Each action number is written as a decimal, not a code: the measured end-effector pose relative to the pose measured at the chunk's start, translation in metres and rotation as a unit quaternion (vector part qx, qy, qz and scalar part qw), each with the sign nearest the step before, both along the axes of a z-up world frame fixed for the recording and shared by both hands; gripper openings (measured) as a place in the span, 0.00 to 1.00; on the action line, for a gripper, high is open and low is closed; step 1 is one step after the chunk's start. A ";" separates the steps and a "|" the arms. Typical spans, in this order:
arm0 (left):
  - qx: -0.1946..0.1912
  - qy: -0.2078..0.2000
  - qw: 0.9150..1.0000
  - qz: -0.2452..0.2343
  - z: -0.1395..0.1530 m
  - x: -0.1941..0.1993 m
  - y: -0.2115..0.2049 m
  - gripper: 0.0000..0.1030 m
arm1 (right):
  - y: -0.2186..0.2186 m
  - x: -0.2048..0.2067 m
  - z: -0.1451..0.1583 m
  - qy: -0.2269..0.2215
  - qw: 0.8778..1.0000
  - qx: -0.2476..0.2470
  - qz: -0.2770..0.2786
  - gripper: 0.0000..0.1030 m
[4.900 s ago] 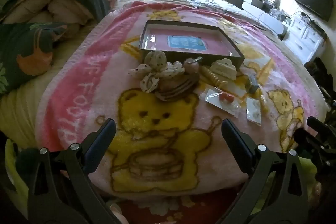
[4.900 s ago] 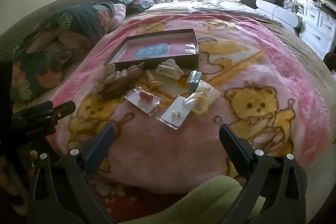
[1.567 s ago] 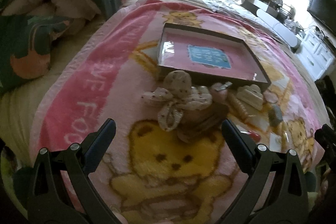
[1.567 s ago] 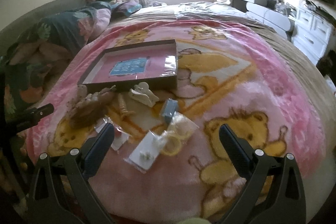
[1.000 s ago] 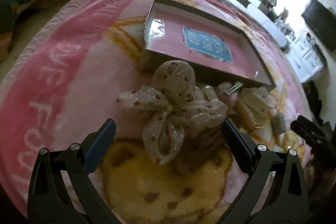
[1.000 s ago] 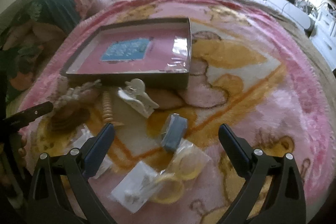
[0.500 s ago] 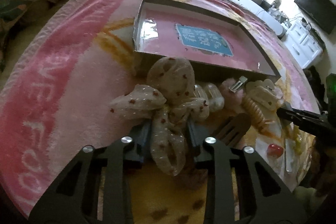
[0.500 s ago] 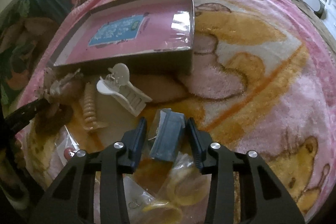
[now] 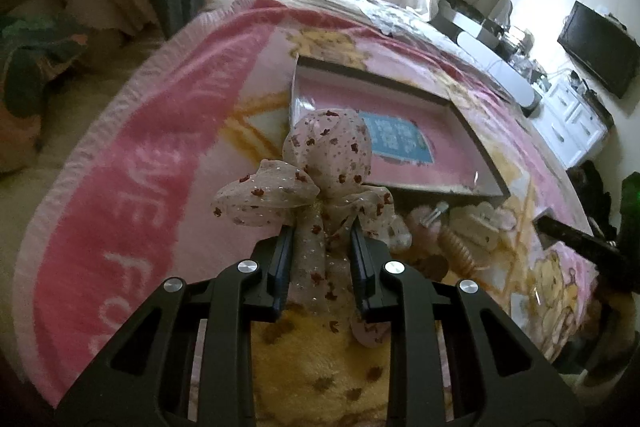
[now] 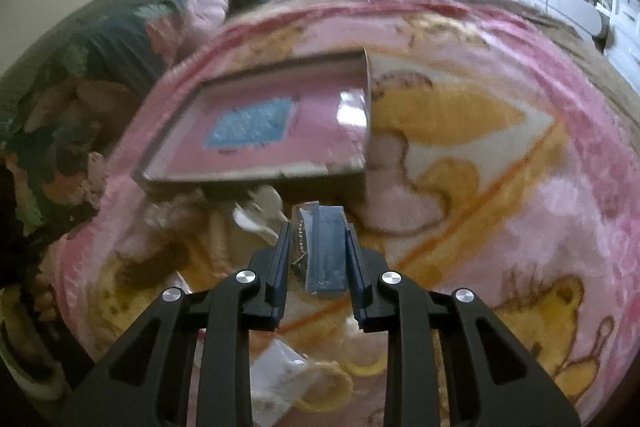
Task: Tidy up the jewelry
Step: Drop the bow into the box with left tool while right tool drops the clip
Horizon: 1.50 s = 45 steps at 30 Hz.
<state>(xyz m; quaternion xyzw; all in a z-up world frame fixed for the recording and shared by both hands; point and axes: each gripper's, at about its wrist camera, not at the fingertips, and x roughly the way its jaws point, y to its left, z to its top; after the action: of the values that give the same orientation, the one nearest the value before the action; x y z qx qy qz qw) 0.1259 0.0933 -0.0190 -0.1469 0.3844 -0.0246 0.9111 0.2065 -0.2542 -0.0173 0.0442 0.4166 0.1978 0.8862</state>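
Observation:
A sheer beige bow with dark red dots [image 9: 328, 155] hangs just above the blanket, and my left gripper [image 9: 320, 239] is shut on its lower tails. Behind it lies a shallow dark-rimmed box with a pink floor [image 9: 376, 77]. In the right wrist view my right gripper [image 10: 318, 231] has its jaws closing on a blue piece in a clear packet [image 10: 328, 247]. The pads press its sides, and it is held above the blanket near the box's front wall [image 10: 256, 183]. A white claw clip [image 10: 260, 215] lies just left of the packet.
A pink blanket with yellow bears [image 9: 160, 155] covers the bed. In front of the box lie the white claw clip [image 9: 476, 227], a ribbed beige clip [image 9: 456, 251] and clear bags with yellow rings [image 10: 320, 387]. Folded quilts [image 9: 80, 27] are piled at the left; white drawers [image 9: 576, 123] stand at the right.
Both grippers went from wide open to closed. The left one took the bow and raised it off the pile. The right one closed on the blue packet and lifted it.

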 end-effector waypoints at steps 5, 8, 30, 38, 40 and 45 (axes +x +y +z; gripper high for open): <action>0.010 -0.007 1.000 0.011 0.013 0.012 0.001 0.17 | 0.007 0.013 0.020 -0.025 1.000 0.014 0.008 0.23; 0.009 -0.014 1.000 0.013 0.020 0.023 0.001 0.17 | 0.011 0.024 0.026 -0.033 0.999 0.015 0.011 0.23; 0.044 0.050 0.997 -0.023 -0.013 0.128 -0.041 0.20 | 0.055 0.111 0.015 -0.034 0.999 -0.012 0.035 0.23; 0.052 0.079 0.995 -0.025 -0.035 0.140 -0.044 0.35 | 0.056 0.125 -0.020 0.002 1.000 -0.020 0.023 0.23; 0.054 0.077 0.995 -0.023 -0.035 0.139 -0.044 0.46 | 0.055 0.127 -0.025 0.008 1.000 -0.021 0.017 0.23; 0.054 0.068 0.996 -0.016 -0.030 0.130 -0.041 0.70 | 0.058 0.128 -0.038 0.021 0.999 -0.041 0.013 0.23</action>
<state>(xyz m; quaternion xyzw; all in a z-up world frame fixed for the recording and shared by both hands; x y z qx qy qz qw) 0.2556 0.0519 -0.0487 -0.0924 0.4484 -0.0079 0.8890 0.3345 -0.1965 -0.0555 0.0062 0.4433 0.1909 0.8758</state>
